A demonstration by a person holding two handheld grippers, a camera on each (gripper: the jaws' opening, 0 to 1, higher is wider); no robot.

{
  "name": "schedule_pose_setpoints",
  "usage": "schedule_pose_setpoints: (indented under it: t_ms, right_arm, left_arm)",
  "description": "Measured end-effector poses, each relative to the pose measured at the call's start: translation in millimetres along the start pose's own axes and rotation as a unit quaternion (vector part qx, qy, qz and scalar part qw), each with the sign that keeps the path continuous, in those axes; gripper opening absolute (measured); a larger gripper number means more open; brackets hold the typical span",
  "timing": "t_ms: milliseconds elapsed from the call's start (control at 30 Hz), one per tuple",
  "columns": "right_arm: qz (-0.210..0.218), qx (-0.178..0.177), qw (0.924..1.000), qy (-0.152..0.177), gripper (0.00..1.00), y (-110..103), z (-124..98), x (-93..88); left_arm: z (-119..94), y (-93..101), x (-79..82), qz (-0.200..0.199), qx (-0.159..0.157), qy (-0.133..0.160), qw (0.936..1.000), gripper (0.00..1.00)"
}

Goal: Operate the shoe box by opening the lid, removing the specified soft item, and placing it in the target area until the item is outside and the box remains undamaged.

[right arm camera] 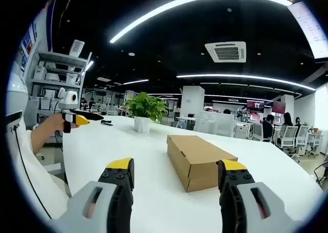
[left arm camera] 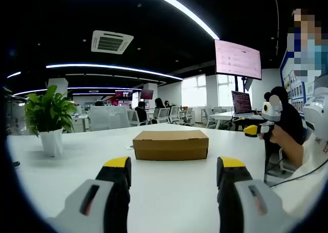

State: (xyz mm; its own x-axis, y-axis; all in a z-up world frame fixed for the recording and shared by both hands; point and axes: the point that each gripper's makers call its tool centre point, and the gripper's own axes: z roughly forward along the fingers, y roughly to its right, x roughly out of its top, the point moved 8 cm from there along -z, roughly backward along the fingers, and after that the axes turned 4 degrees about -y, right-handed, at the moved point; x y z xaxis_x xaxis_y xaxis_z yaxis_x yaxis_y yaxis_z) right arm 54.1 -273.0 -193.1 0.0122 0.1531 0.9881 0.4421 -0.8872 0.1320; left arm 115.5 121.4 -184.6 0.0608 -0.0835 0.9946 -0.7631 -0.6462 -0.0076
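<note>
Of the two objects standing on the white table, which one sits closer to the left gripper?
The cardboard box, lid shut, lies straight ahead between the left gripper fingers; the potted plant stands farther off to one side.

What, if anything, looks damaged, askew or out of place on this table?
Nothing stands out. The cardboard shoe box sits flat on the white table with its lid shut and no visible dents or tears. The potted plant stands upright. Both grippers, left gripper and right gripper, are open and clear of the box.
</note>
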Motion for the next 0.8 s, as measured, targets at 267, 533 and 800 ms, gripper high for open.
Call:
schedule_pose_setpoints:
  t_ms: [267, 533, 800]
  right_arm:
    - [0.005, -0.003, 1.0000, 0.001, 0.68, 0.7, -0.4, -0.6]
    - [0.005, -0.006, 1.0000, 0.003, 0.69, 1.3, -1.5, -0.4]
    - [0.013, -0.008, 0.9999, 0.001, 0.69, 2.3, 0.0, 0.3]
  left_arm:
    - [0.1, -0.1, -0.8, 0.002, -0.001, -0.002, 1.0000, 0.70]
    - [0.7, 0.7, -1.2, 0.003, -0.003, -0.001, 1.0000, 0.70]
    - [3.7, 4.7, 0.6, -0.023, -0.021, 0.009, 0.9995, 0.67]
